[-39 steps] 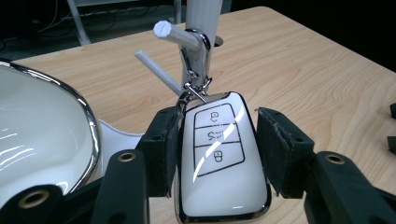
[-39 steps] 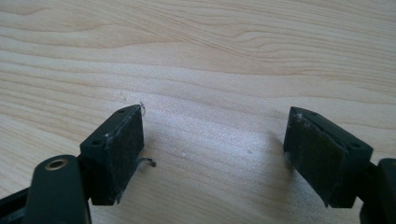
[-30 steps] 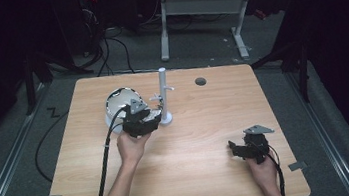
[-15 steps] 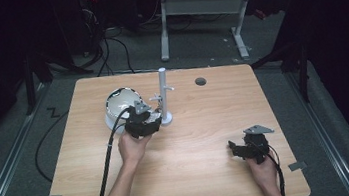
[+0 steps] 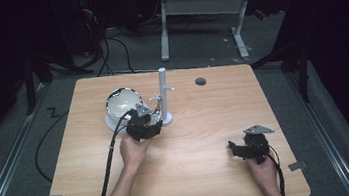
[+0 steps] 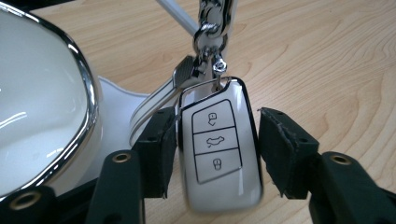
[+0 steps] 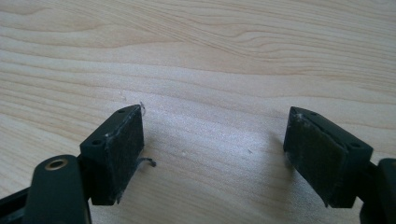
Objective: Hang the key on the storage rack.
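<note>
White three-button car key fob (image 6: 217, 149) hangs on a metal chain from the grey peg stand (image 5: 164, 96) near the table's far-left part; left gripper (image 6: 217, 154) jaws flank it, seemingly slightly apart. Right gripper (image 7: 212, 154) gapes over bare wood near the right front corner.

You are working at a table (image 5: 192, 176) with a light wood-grain top, standing on a grey floor (image 5: 29, 161). On its far left part lies a white dome (image 5: 122, 103) with a chrome rim on a white base. Just beside it to the right stands a stand (image 5: 164, 96), a grey post on a round foot. A dark hole (image 5: 200, 81) sits near the far edge.
</note>
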Demonstrator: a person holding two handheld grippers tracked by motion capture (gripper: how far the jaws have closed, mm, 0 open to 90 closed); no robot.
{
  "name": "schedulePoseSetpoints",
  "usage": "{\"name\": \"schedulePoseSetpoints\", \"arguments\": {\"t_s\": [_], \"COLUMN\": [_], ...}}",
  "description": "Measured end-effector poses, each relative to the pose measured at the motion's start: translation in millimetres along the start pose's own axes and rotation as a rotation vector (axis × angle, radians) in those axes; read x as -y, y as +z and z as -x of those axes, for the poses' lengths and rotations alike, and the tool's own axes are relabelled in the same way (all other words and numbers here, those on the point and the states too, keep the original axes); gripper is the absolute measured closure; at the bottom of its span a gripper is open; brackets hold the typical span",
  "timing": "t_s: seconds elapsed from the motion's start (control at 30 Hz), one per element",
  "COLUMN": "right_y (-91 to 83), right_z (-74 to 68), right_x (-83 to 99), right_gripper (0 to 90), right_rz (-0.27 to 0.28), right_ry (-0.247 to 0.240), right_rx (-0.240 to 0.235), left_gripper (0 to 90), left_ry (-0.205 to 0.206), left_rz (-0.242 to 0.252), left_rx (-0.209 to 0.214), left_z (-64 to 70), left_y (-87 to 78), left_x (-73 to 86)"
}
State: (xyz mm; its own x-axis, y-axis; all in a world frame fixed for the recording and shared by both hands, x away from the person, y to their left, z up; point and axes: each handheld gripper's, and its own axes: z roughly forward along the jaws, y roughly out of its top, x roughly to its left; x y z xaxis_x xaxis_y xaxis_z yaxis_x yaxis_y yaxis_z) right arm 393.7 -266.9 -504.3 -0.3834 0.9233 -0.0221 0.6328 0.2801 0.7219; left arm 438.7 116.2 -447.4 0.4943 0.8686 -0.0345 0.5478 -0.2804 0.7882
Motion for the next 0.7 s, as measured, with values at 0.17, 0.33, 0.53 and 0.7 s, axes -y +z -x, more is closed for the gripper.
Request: {"name": "schedulePoseSetpoints", "arguments": {"t_s": [0.17, 0.33, 0.53, 0.7], "right_y": [0.0, 0.0, 0.0, 0.0], "right_z": [0.0, 0.0, 0.0, 0.0], "right_x": [0.0, 0.0, 0.0, 0.0], "right_gripper": [20.3, 20.3, 20.3, 20.3], "right_rz": [0.0, 0.0, 0.0, 0.0], "right_ry": [0.0, 0.0, 0.0, 0.001], "right_rx": [0.0, 0.0, 0.0, 0.0], "left_gripper": [42.9, 39.0, 37.2, 36.4], "left_ry": [-0.021, -0.028, -0.048, -0.058], "left_rz": [0.008, 0.032, 0.057, 0.062], "left_rx": [-0.003, -0.008, 0.0, -0.002], "left_z": [-2.9, -3.2, -6.0, -9.3], "left_y": [-3.9, -10.5, -19.0, -25.1], "left_x": [2.3, 2.5, 5.6, 9.1]}}
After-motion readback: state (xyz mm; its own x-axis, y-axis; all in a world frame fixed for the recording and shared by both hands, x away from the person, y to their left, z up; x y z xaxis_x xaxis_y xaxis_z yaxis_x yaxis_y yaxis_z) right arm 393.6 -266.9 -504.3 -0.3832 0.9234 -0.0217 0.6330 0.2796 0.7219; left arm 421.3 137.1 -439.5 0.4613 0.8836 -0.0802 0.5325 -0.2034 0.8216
